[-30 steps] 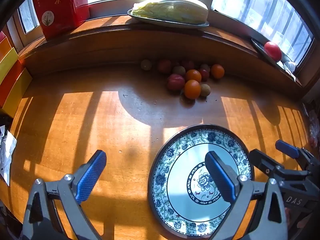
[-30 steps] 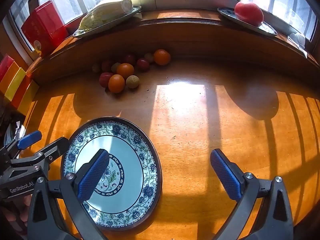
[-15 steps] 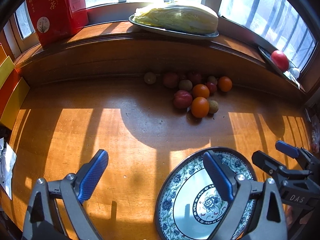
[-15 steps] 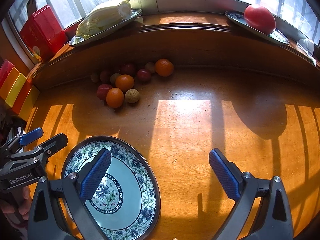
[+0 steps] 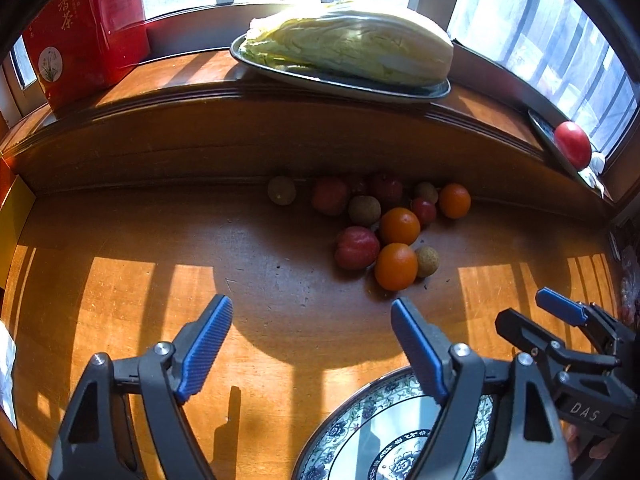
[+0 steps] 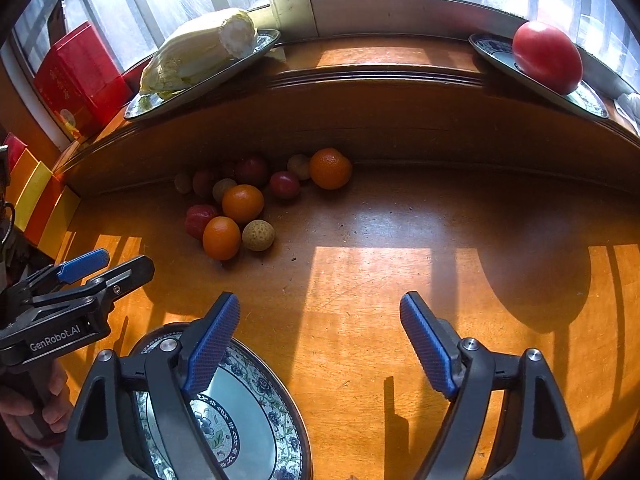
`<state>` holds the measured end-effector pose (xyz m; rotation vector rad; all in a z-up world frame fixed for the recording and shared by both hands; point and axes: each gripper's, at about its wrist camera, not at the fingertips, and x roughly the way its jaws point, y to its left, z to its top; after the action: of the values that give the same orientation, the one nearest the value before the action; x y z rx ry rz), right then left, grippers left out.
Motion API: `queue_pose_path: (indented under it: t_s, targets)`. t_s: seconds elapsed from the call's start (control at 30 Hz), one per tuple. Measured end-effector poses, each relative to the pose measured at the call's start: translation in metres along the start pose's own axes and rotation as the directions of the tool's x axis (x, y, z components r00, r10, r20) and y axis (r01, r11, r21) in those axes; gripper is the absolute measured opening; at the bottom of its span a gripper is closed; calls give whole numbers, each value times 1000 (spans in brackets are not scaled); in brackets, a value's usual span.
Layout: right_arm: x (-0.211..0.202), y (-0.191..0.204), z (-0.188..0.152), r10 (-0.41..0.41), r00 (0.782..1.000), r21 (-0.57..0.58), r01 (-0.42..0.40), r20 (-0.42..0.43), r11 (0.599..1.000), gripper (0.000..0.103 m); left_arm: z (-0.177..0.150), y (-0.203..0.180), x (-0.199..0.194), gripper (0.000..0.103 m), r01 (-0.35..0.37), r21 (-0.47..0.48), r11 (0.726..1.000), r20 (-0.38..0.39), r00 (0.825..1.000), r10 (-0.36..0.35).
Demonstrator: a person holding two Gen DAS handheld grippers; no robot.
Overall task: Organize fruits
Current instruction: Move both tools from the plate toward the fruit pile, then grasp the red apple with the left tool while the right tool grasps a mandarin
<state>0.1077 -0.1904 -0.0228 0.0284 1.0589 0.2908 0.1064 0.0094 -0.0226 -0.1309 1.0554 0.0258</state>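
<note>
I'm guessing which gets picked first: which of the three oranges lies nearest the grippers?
The front orange, at the pile's near edge between a red fruit and a small tan one. The other two oranges sit farther back toward the wall.

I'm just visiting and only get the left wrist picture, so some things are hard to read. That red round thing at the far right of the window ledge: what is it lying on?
Observer: In the right wrist view the big red tomato lies on an oval blue-patterned dish.
Operator: Is the other gripper carrying anything?
Observer: No. The right gripper has only the bare wooden table between its blue pads, and its jaws are closing.
Operator: What is the yellow thing at my left edge?
Observer: One of a row of red, orange and yellow boxes standing side by side.
</note>
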Motion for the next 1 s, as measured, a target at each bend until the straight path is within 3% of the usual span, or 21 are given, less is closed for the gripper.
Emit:
queue_pose_path:
  t_s: [0.63,1.0]
  targets:
    - [27,-21,13,27,999,22,-26,-19,999,77,42,-13,55,70,23,-24,999,-49,998,-24]
    - [39,-39,28,34,999,29,-33,-14,999,76,50,4,68,69,44,-51,998,-53,998,-47]
